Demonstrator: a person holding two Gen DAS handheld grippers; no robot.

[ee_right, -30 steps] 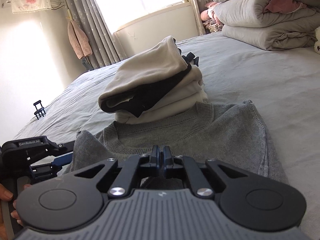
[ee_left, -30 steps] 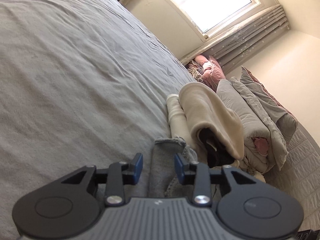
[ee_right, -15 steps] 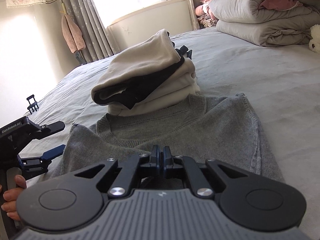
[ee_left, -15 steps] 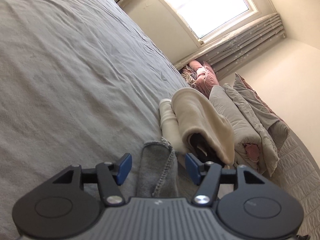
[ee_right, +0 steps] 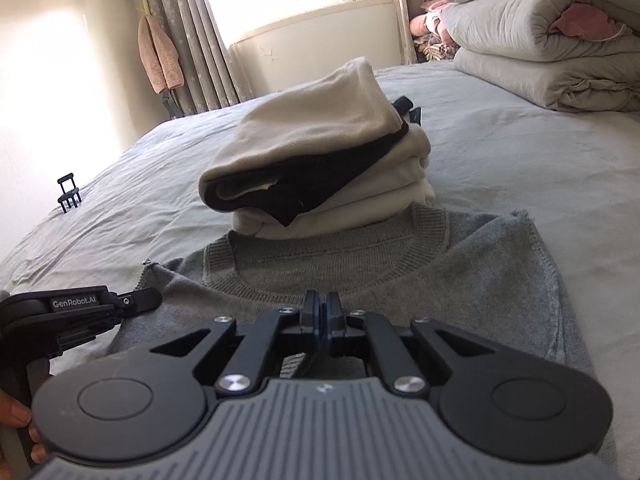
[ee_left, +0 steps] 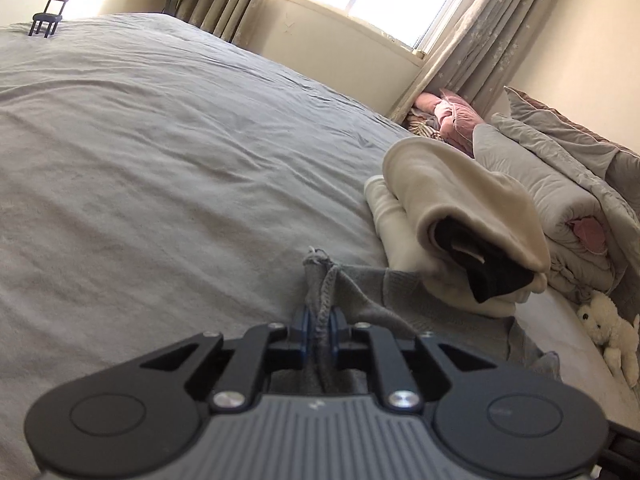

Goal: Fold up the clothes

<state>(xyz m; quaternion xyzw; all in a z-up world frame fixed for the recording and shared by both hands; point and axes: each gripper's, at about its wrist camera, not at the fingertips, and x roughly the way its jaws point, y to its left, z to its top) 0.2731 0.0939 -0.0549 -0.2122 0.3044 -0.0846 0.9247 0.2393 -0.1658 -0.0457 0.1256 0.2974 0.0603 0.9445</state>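
Note:
A grey knit sweater (ee_right: 460,280) lies flat on the bed, its neckline toward a stack of folded cream and black clothes (ee_right: 320,160). My left gripper (ee_left: 319,322) is closing, its blue pads pressing a bunched edge of the sweater (ee_left: 320,280) at the left shoulder corner. From the right wrist view that left gripper (ee_right: 136,304) sits at the sweater's left side. My right gripper (ee_right: 323,312) is shut, with the sweater's ribbed hem (ee_right: 294,364) pulled up into its jaws at the near edge.
The grey bedsheet (ee_left: 160,160) stretches wide to the left. Folded grey quilts (ee_right: 540,40) fill the back right, and a white plush toy (ee_left: 608,324) lies at the right. A small black stand (ee_right: 69,194) stands far left. A hand (ee_right: 16,420) holds the left gripper.
The left gripper rolled upright and went from wide open to shut on the sweater's bunched edge. The right gripper stayed shut and nearly still.

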